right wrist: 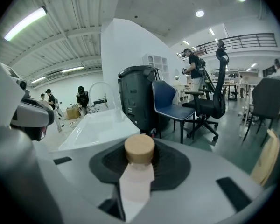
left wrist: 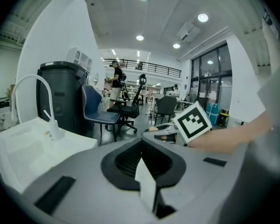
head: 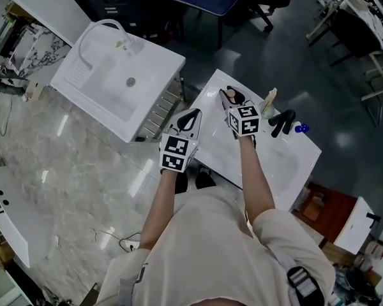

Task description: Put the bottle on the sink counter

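Blue chair [right wrist: 164, 94] (beside dark bin [right wrist: 133, 92])

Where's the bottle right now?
The bottle is clamped in the right tongs, centre of the right gripper view, with the white sink behind at left.

My head camera looked steeply down on the left claw [head: 190, 117], right claw [head: 230, 96] and white sink [head: 158, 58]. Each claw camera rode close behind its jaws, facing roughly level; both shared that sink and a blue chair [right wrist: 171, 101].
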{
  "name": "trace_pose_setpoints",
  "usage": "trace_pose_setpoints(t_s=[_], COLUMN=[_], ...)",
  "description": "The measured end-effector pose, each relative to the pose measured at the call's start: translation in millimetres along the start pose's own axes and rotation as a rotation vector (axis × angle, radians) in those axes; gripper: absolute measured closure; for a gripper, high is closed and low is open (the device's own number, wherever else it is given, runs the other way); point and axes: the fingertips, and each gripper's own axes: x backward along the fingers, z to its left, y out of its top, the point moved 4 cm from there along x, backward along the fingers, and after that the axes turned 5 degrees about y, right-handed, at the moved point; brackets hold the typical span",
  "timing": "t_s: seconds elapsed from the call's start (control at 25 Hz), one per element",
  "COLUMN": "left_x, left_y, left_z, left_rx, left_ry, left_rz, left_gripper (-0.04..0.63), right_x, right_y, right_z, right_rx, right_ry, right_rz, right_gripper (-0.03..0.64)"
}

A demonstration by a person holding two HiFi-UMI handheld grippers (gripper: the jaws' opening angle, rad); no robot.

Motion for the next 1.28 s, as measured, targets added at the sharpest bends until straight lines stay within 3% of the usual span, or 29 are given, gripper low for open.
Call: trace_pose_setpoints(t_s=[0.32, 0.56, 0.84, 1.28], left_x=[-4, -8, -11, -15], left_y=[7, 8, 22, 1], left_z=[-15, -15, -12, 0], left_rx=[-0.025, -0.010, -0.028, 0.020], left_ry=[-0.085, -0.104, -0.110, -0.091], left_rz=[-0.016, -0.021, -0.029, 0.017], left_gripper=[0.589, 0.589, 0.589, 0.589], right_x=[-37, -62, -84, -103], right_y=[1, -9, -15, -37], right_z=[-23, -42, -59, -60], right_rx=[0.007, 0.017, 0.034, 0.040], right_ry=[-0.023, -0.039, -0.054, -0.035], right_rz=[0.011, 0.038, 0.063, 0.092], right_gripper=[0.505, 0.505, 0.505, 0.503])
